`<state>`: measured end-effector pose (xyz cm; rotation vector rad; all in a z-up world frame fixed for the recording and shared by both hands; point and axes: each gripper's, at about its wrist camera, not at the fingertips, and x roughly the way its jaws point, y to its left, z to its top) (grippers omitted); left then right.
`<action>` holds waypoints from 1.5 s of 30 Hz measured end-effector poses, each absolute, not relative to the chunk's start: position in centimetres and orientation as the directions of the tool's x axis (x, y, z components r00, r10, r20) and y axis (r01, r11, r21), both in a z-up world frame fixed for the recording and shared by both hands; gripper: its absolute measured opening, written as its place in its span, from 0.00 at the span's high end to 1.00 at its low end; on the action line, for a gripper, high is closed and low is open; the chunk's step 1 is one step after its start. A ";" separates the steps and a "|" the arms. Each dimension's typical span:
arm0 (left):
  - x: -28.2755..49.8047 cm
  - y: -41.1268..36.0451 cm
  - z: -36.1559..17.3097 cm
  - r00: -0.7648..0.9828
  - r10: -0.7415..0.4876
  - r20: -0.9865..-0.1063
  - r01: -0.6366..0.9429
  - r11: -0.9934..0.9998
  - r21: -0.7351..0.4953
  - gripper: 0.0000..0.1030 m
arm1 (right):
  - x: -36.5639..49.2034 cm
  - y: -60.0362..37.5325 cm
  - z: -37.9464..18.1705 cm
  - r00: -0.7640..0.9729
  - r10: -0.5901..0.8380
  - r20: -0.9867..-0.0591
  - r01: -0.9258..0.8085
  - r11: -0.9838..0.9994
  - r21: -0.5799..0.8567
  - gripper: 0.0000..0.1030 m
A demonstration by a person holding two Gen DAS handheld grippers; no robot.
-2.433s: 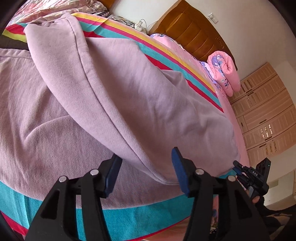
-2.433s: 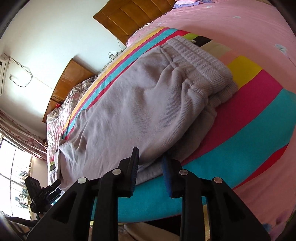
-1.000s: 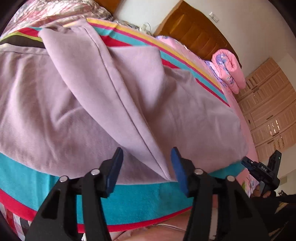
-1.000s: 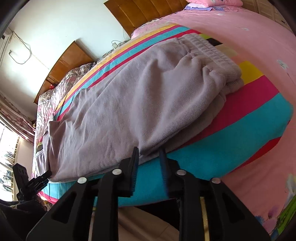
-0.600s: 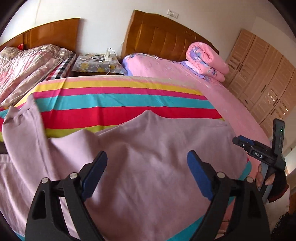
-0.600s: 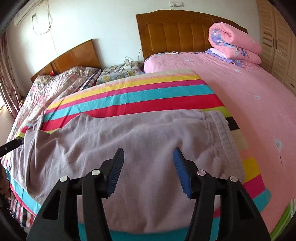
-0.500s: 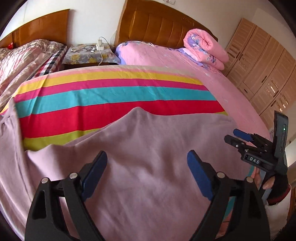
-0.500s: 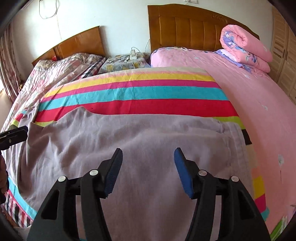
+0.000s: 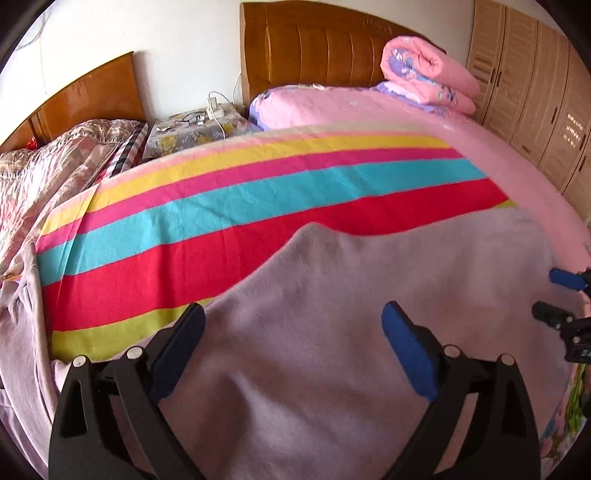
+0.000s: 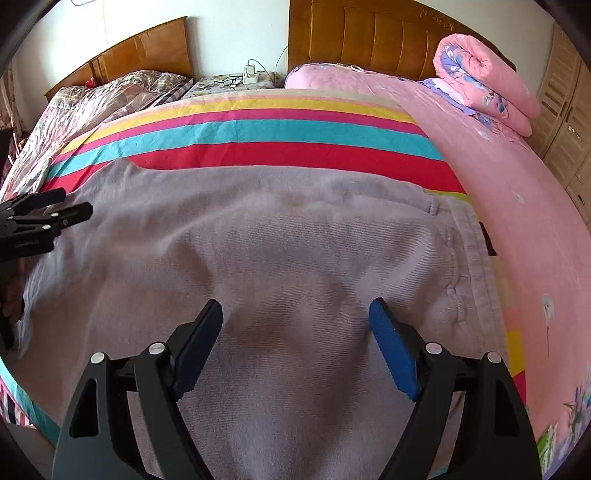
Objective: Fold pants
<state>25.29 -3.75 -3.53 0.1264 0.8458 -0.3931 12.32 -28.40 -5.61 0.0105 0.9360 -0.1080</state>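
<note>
The left gripper and right gripper were spreading, nothing pinched — beneath them the soft lilac fleece pants lay flat across the rainbow-striped cotton sheet, before the wooden headboard.

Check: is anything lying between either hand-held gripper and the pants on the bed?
Nothing visible. The pants lie bare on the striped blanket, directly beyond the opening jaws of the right hand-held gripper and the left hand-held gripper; neither has cloth between its pads.
</note>
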 end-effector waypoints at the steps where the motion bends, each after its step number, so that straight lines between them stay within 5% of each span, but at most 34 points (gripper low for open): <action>1: 25.0 -2.6 -2.1 0.617 -0.304 -0.726 0.376 0.924 -0.067 0.06 | 12.2 -28.4 -4.8 0.612 -0.077 -0.787 0.103 0.995 -0.017 0.24; 5: 23.6 4.2 1.6 0.699 -0.248 -0.671 0.264 0.961 -0.080 0.02 | 13.0 -26.5 -1.4 0.699 0.008 -0.715 0.025 0.999 0.035 0.24; 10: 19.5 17.8 2.6 0.766 -0.038 -0.642 -0.043 0.993 -0.110 0.02 | 15.9 -19.0 0.9 0.705 0.233 -0.670 -0.230 0.969 0.094 0.24; 19: 7.5 39.5 -0.3 0.671 0.291 -0.682 -0.576 0.784 -0.232 0.02 | 20.6 11.5 2.3 0.371 0.634 -0.679 -0.854 0.520 0.019 0.25; 23: 4.7 44.9 -2.3 0.599 0.339 -0.726 -0.683 0.690 -0.241 0.03 | 21.1 24.6 1.0 0.198 0.649 -0.735 -0.941 0.336 0.044 0.31; 27: 4.4 47.4 -4.2 0.606 0.293 -0.740 -0.686 0.664 -0.298 0.14 | 22.2 34.0 -1.2 0.128 0.623 -0.772 -0.955 0.287 0.073 0.40; 34: 6.1 48.4 -6.1 0.599 0.283 -0.749 -0.678 0.676 -0.287 0.22 | 24.0 41.3 -5.2 0.061 0.574 -0.817 -0.954 0.275 0.121 0.52; 37: 6.1 48.0 -6.1 0.600 0.304 -0.740 -0.664 0.705 -0.249 0.49 | 23.9 41.7 -5.8 0.026 0.597 -0.802 -0.959 0.242 0.148 0.65; 39: 5.6 47.9 -5.7 0.613 0.307 -0.728 -0.654 0.714 -0.249 0.89 | 23.1 41.5 -5.3 0.062 0.614 -0.787 -0.967 0.232 0.106 0.86; 45: 5.1 47.6 -2.4 0.675 0.351 -0.649 -0.633 0.727 -0.265 0.91 | 22.2 41.2 -2.5 0.156 0.658 -0.737 -0.961 0.273 0.039 0.90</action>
